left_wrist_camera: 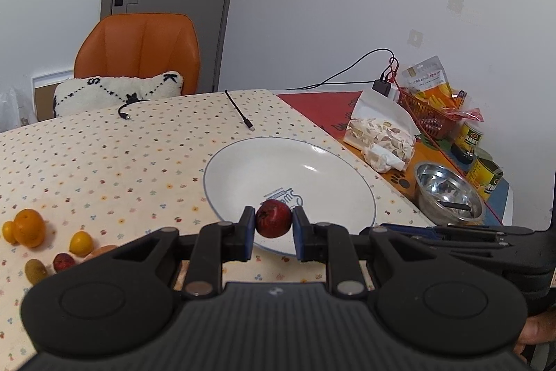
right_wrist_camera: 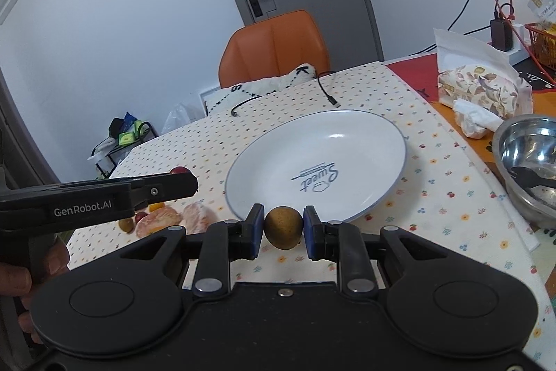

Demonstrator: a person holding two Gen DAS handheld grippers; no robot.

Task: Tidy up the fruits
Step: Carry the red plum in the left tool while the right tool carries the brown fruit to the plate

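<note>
Left gripper (left_wrist_camera: pixel 272 225) clamps a red fruit (left_wrist_camera: pixel 274 218) and right gripper (right_wrist_camera: pixel 283 228) a brown kiwi (right_wrist_camera: pixel 283 226), both at the near rim of the white plate (right_wrist_camera: pixel 347 141).

Brown fruit (right_wrist_camera: pixel 283 227) between fingers (right_wrist_camera: pixel 256 225)

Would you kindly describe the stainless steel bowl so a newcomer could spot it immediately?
Start at the large white plate on the dotted tablecloth. Just beyond its right rim, on the orange mat, sits the steel bowl. It is the only shiny metal vessel, with a dark utensil inside.
</note>
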